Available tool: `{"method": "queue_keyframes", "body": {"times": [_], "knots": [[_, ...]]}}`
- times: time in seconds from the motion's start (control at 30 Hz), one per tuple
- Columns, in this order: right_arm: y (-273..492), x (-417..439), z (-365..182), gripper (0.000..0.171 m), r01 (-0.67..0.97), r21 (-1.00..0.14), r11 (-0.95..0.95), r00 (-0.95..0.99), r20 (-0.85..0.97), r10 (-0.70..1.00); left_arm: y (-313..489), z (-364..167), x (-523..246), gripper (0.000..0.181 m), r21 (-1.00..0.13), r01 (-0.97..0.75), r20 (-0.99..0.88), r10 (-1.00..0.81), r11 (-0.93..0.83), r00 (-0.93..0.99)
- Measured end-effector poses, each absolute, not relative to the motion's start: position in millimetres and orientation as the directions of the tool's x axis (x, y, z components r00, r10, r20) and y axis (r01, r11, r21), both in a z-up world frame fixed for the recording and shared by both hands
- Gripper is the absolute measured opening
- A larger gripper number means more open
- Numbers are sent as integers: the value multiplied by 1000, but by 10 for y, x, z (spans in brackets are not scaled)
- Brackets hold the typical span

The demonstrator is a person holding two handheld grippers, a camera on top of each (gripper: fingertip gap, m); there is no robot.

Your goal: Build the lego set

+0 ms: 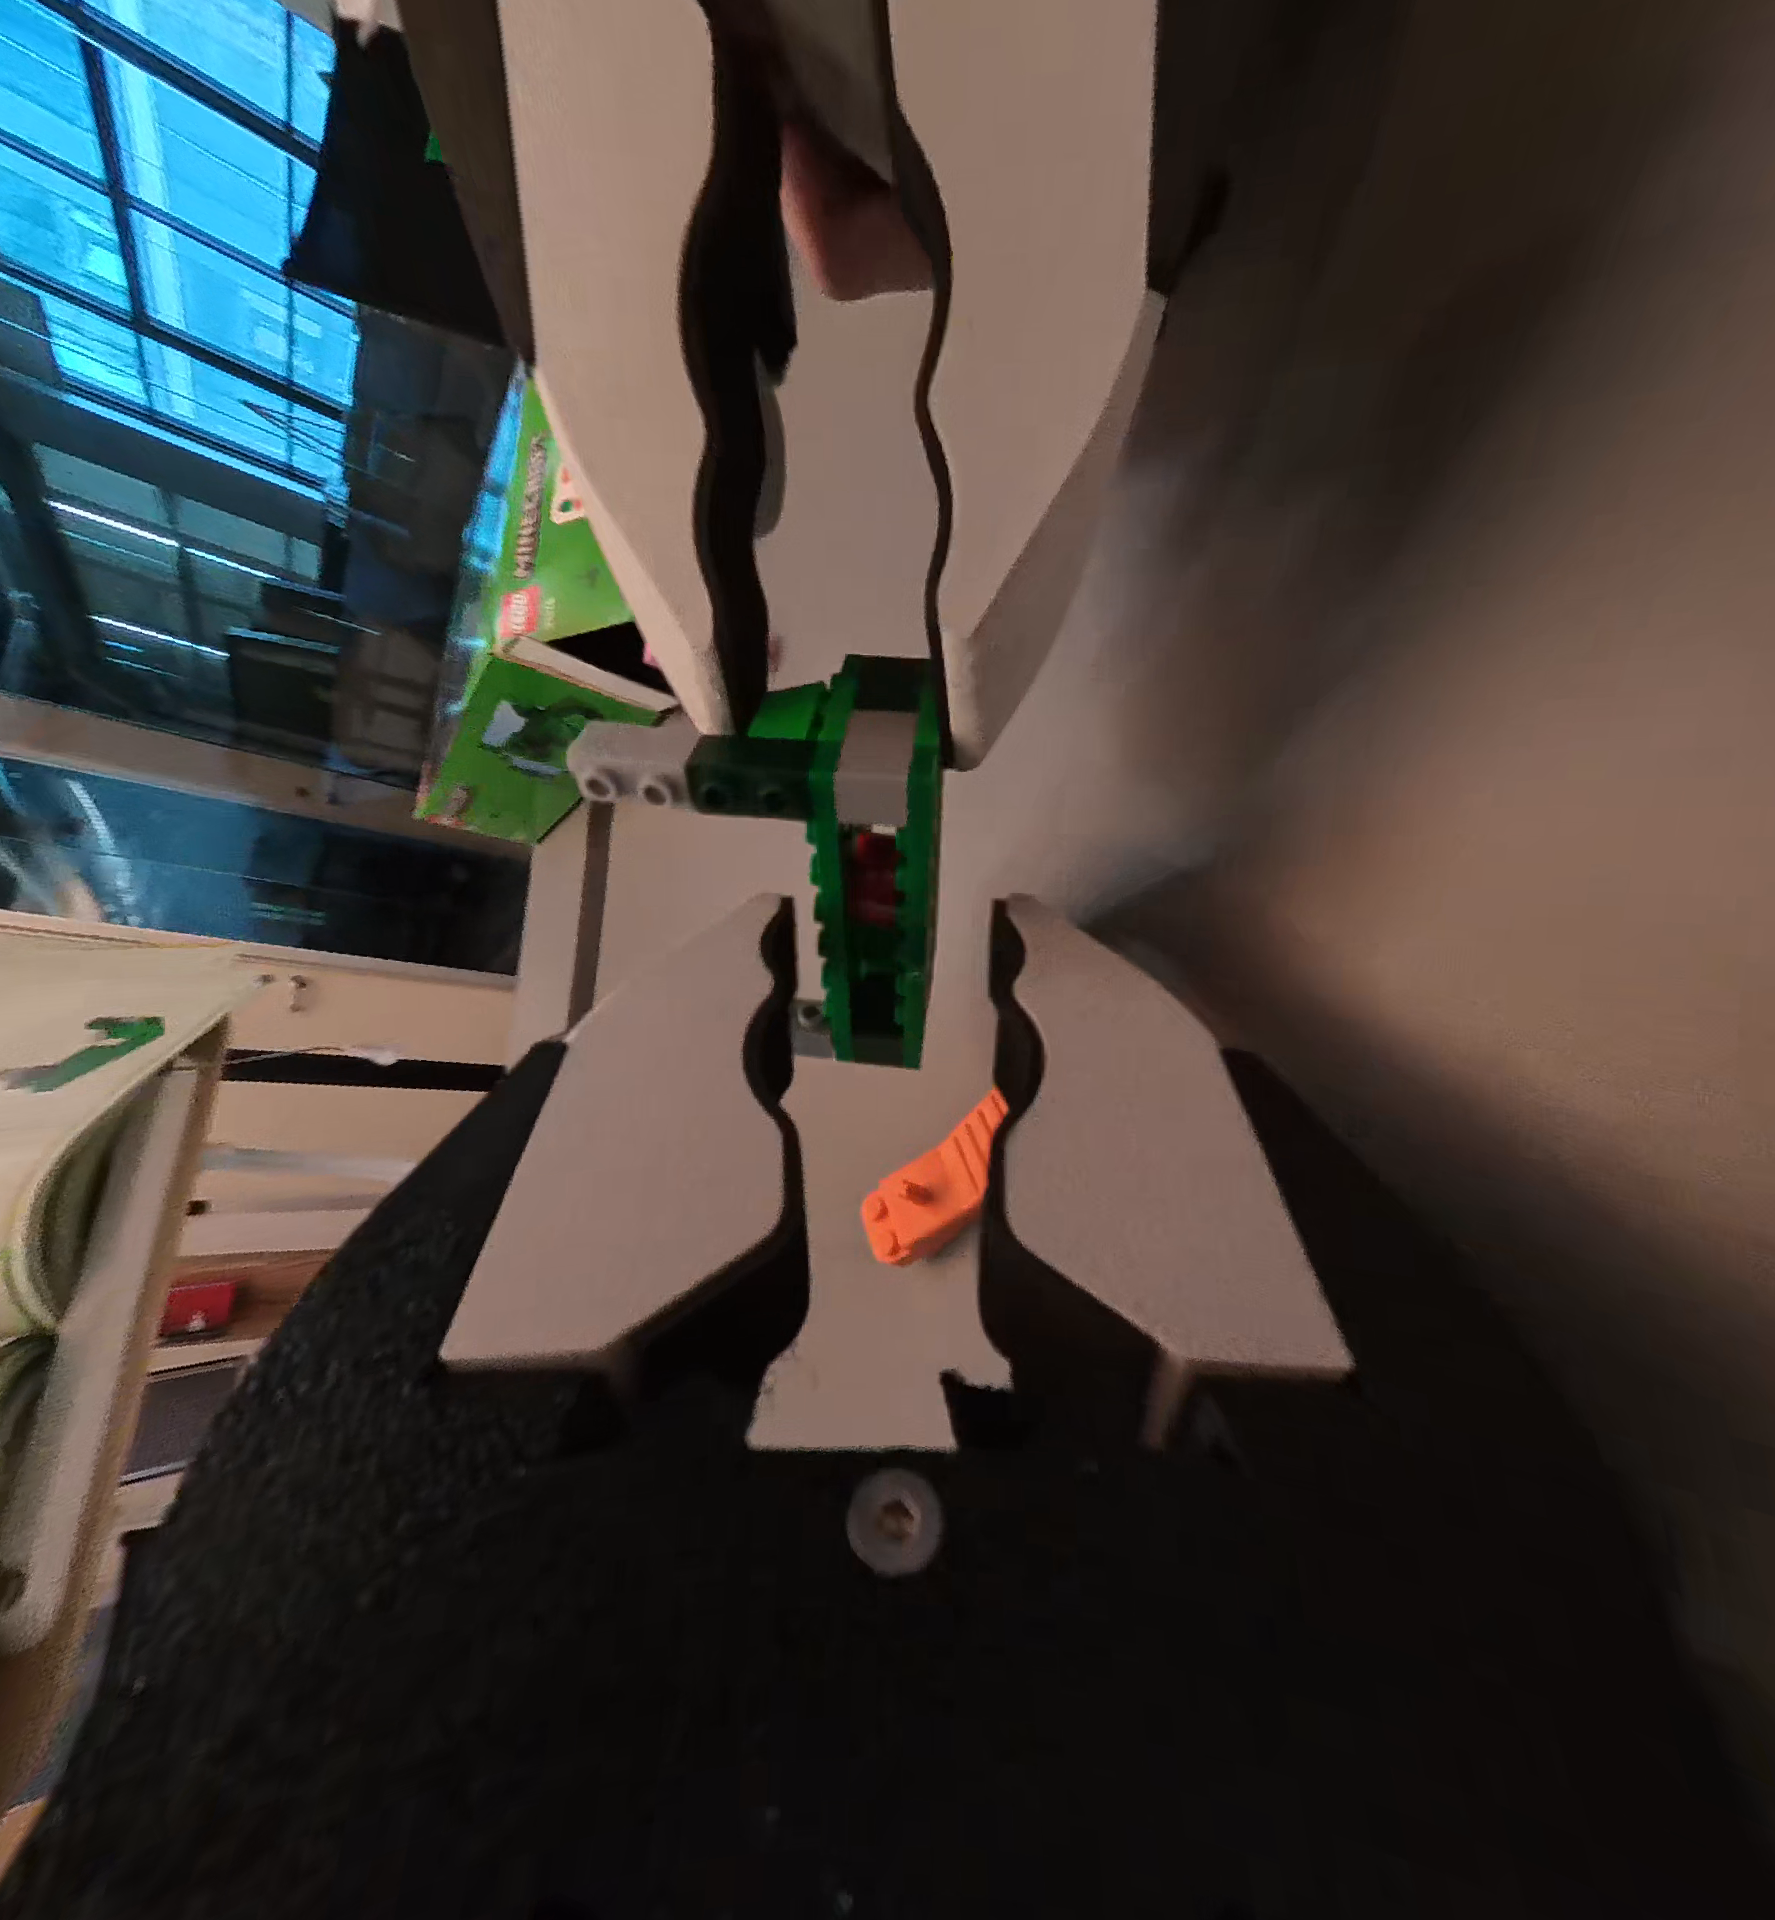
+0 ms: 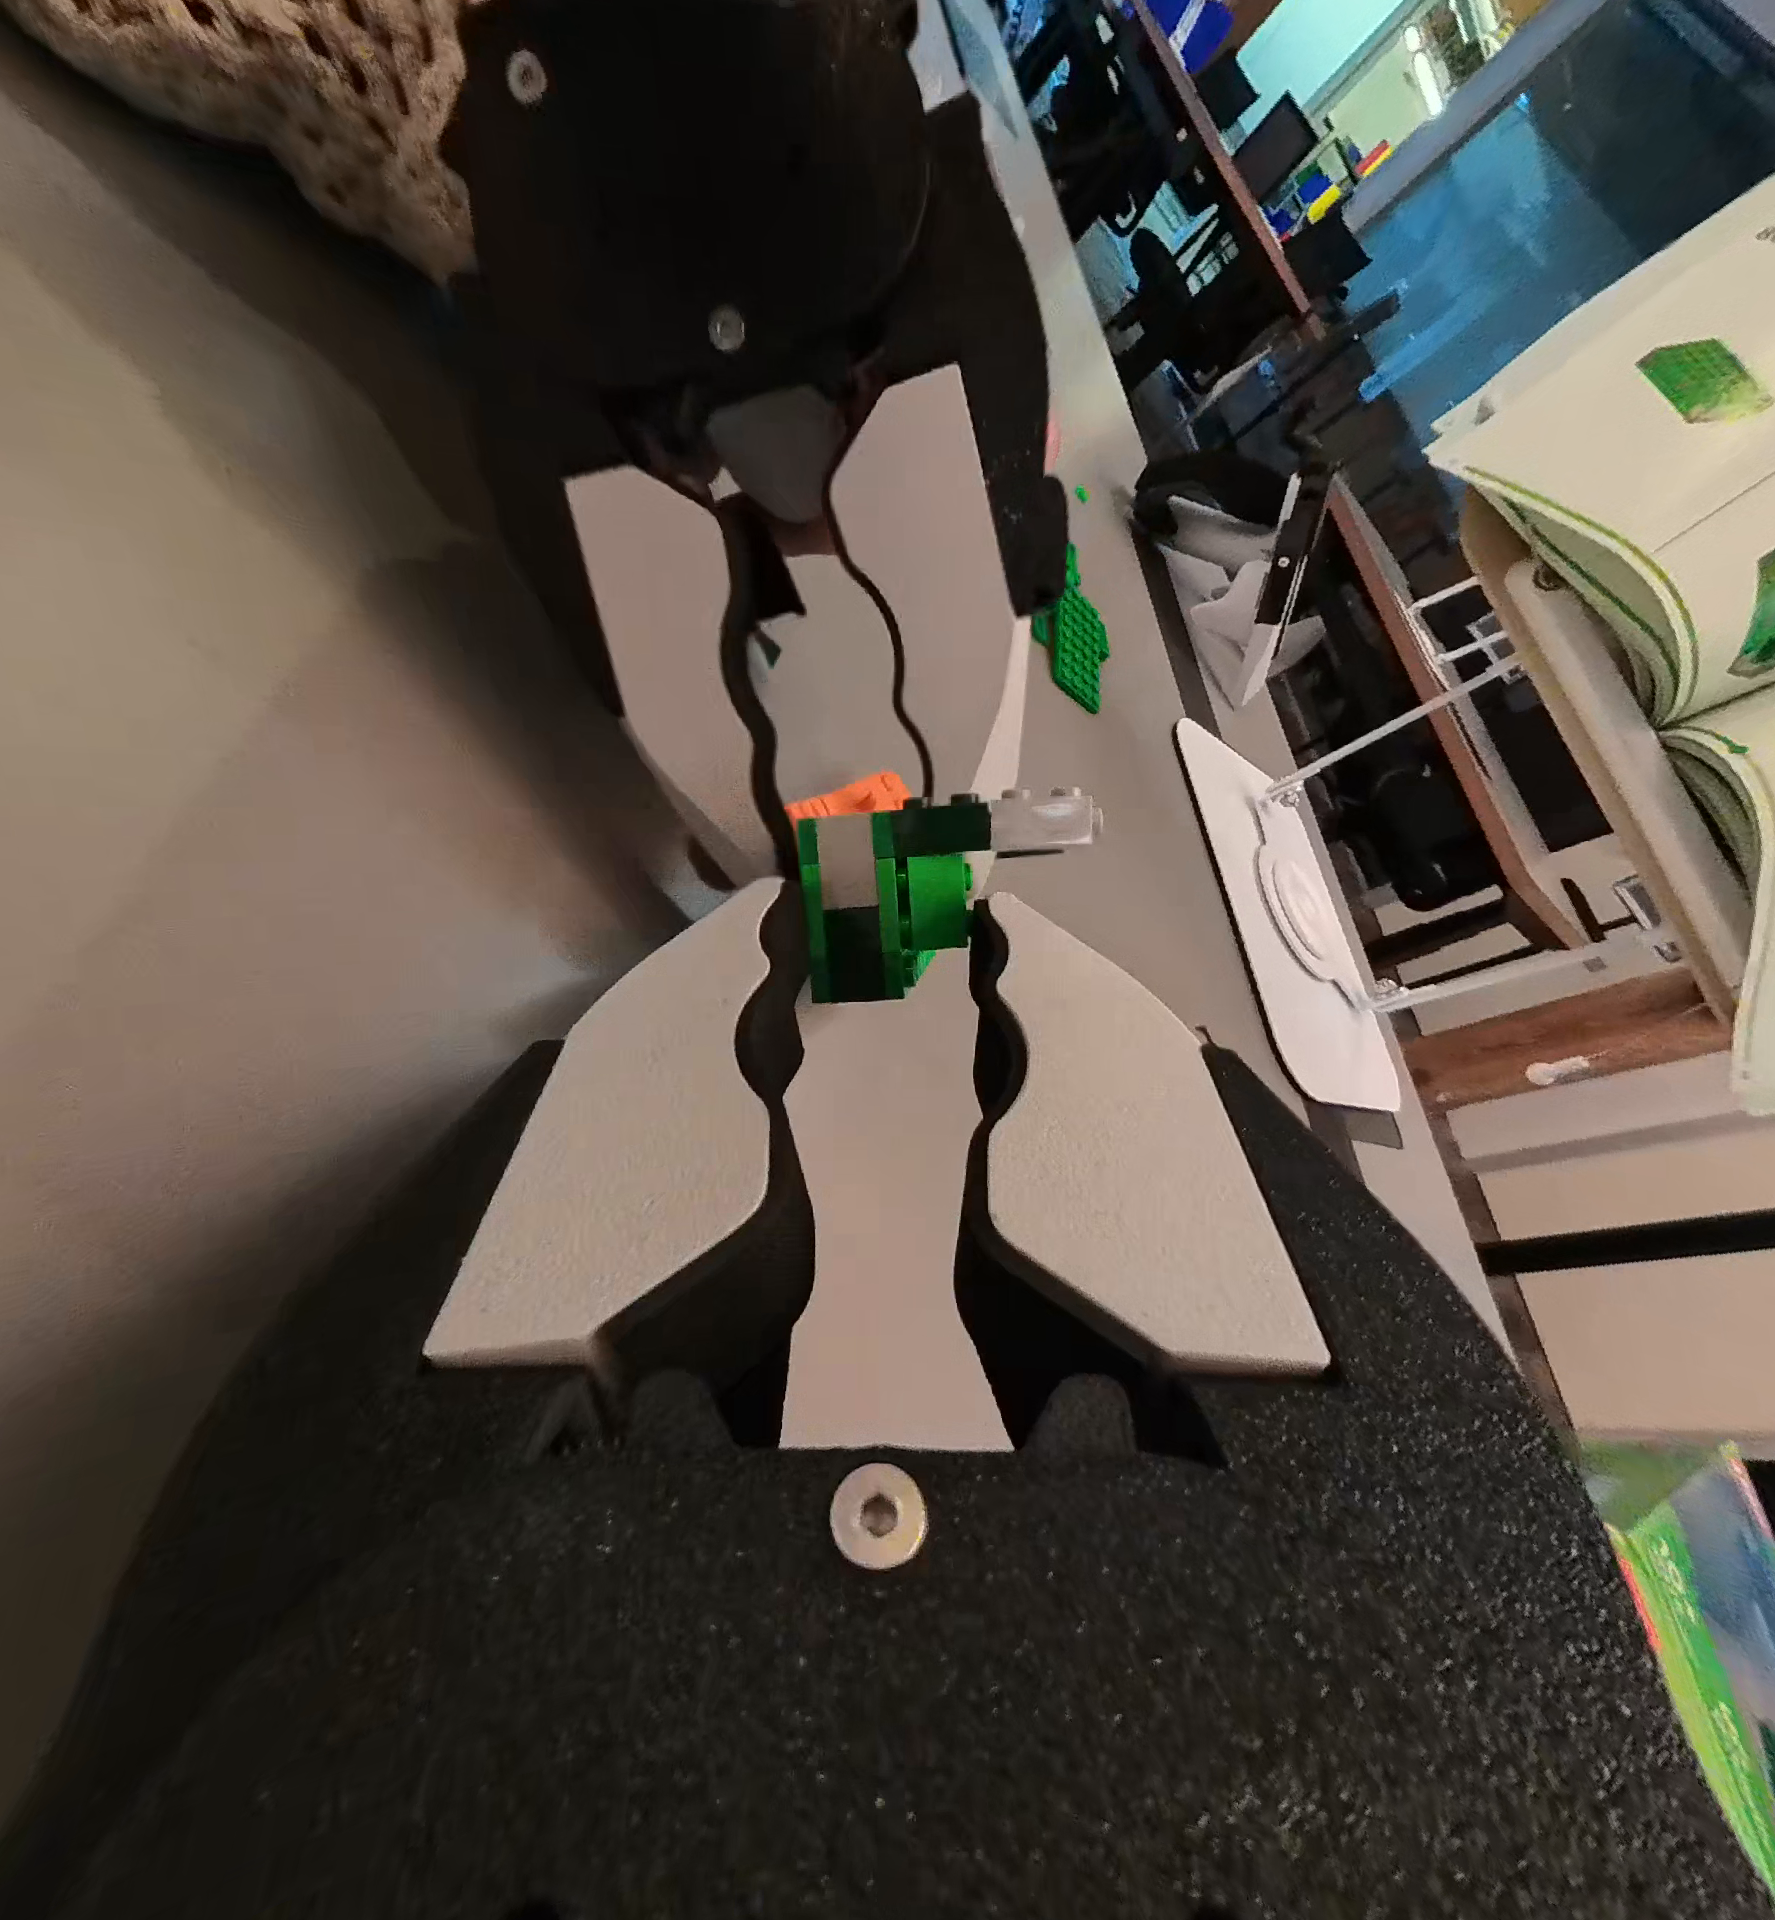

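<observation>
The small green, dark-green and grey brick assembly (image 1: 867,883) hangs above the grey table (image 1: 966,1351), pinched at one end by the right tool (image 1: 847,717), whose grey fingers are clamped on it. The left tool (image 1: 893,935) faces it from the opposite side with its fingers spread to either side of the model's lower end, apparently not touching. A grey stud plate (image 1: 625,771) sticks out sideways from the assembly. An orange plastic brick separator (image 1: 933,1195) lies on the table beneath; a green set box (image 1: 509,748) and an open instruction booklet (image 2: 1714,540) stand beyond.
</observation>
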State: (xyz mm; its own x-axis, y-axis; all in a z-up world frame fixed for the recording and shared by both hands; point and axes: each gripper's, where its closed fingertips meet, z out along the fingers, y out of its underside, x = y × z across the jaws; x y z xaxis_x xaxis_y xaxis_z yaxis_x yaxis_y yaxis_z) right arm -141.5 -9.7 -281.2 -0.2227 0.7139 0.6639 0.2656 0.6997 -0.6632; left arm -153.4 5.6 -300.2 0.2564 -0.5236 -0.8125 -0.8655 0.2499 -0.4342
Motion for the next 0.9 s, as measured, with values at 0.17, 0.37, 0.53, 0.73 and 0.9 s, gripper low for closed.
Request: {"method": "queue_keyframes", "body": {"times": [0.17,0.37,0.53,0.73,0.9], "knots": [[-149,-1414,-2799,30,259,-636,727,-239,687,686,34,-2971,-1517,20,-441,-856,-823,-504,271,264],[-155,-1407,-2760,29,258,-563,785,-210,760,615,15,-2964,-1505,19,-493,-831,-790,-534,259,302],[-174,-1397,-2762,29,253,-550,796,-210,772,600,-1,-2967,-1487,19,-485,-829,-799,-527,278,290],[-173,-1395,-2758,29,258,-584,770,-217,741,635,-5,-2961,-1476,19,-489,-822,-801,-525,292,289],[-168,-1412,-2734,29,247,-592,767,-187,747,638,7,-2935,-1491,19,-482,-824,-809,-511,296,290]]}}
